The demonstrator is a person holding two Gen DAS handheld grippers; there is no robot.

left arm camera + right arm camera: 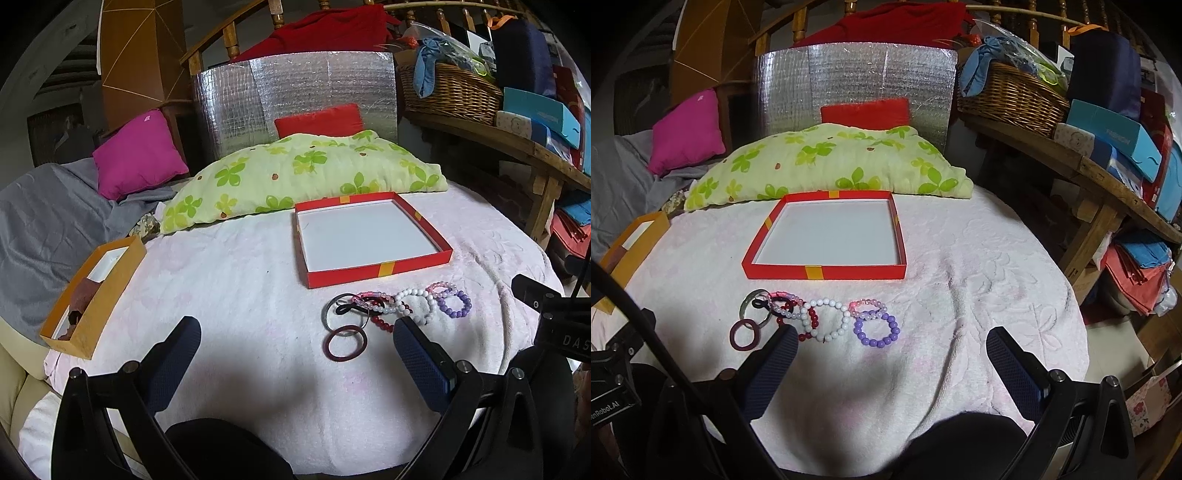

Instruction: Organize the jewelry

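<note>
Bracelets (pixel 827 317) just beyond the right tool's (pixel 892 354) spread fingers, untouched

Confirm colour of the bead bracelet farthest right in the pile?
Purple bracelet; clearest in right wrist view.

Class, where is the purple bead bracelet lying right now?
The purple bead bracelet lies on the white blanket, at the right end of the jewelry row, in front of the red box.
</note>
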